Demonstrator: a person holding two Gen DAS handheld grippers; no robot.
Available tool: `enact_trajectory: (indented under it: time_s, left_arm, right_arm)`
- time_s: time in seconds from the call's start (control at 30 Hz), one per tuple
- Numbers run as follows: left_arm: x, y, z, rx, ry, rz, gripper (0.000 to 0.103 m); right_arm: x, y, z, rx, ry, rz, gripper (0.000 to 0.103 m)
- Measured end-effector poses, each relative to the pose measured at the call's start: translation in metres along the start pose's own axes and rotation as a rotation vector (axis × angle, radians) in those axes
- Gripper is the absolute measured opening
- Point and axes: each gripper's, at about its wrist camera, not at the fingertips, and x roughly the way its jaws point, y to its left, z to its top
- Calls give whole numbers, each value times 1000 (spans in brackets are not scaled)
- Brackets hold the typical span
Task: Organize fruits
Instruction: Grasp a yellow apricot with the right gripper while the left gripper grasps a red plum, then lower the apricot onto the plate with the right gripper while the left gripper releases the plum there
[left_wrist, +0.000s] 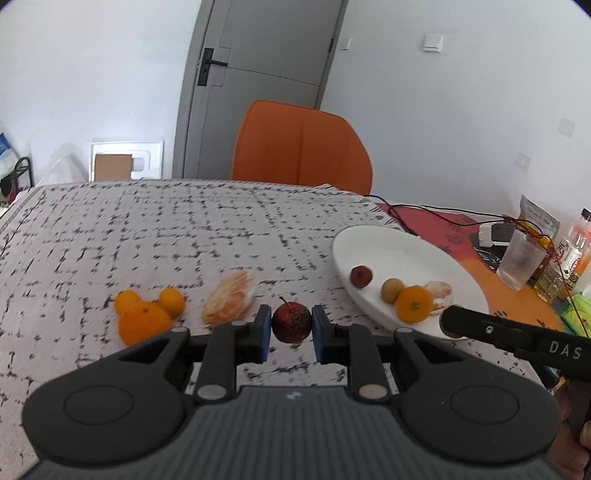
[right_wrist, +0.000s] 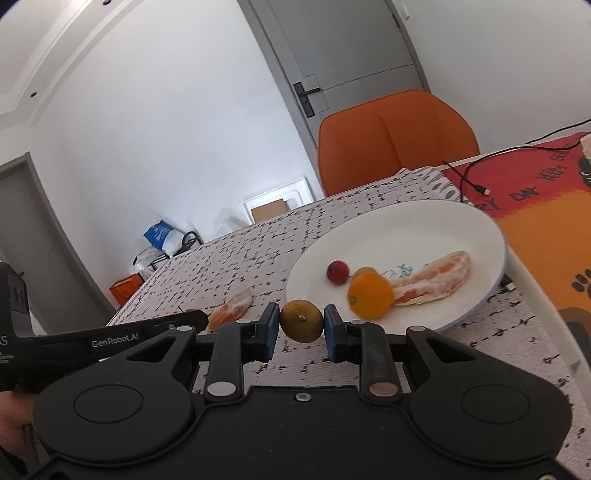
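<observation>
Both sets of jaws clench small fruits over the black-flecked tablecloth (left_wrist: 184, 229), orange chair (left_wrist: 301, 144) and grey door (left_wrist: 258, 66) beyond.

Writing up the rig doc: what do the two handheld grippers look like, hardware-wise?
Both match: black plastic bodies, two round pivot housings, silver rivets on the linkage arms, blue pads on black fingers. The left gripper has a grey ribbed top plate; the right gripper a black one with a screw. White "GenRobot.AI" and "DAS" lettering runs along the sides. No cables or sleeves visible.

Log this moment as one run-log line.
left gripper: shut on dark red fruit | right gripper: shut on brown-green fruit | white plate: holds orange, small red fruit, peeled segment
</observation>
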Motion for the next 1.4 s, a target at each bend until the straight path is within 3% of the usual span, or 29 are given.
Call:
enact_trajectory:
  time_s: [0.57, 0.73, 1.4]
  left_arm:
    - [25, -38, 16, 82, -4, -75, 21]
    - [33, -45, 19, 95, 0, -88, 21]
    - [48, -67, 32, 121, -14, -118, 24]
  right_arm:
    - [-12, -36, 7, 56, -49, -89, 25]
    - [-14, -42, 7, 68, -65, -111, 31]
    - [-20, -51, 7, 80, -71, -111, 31]
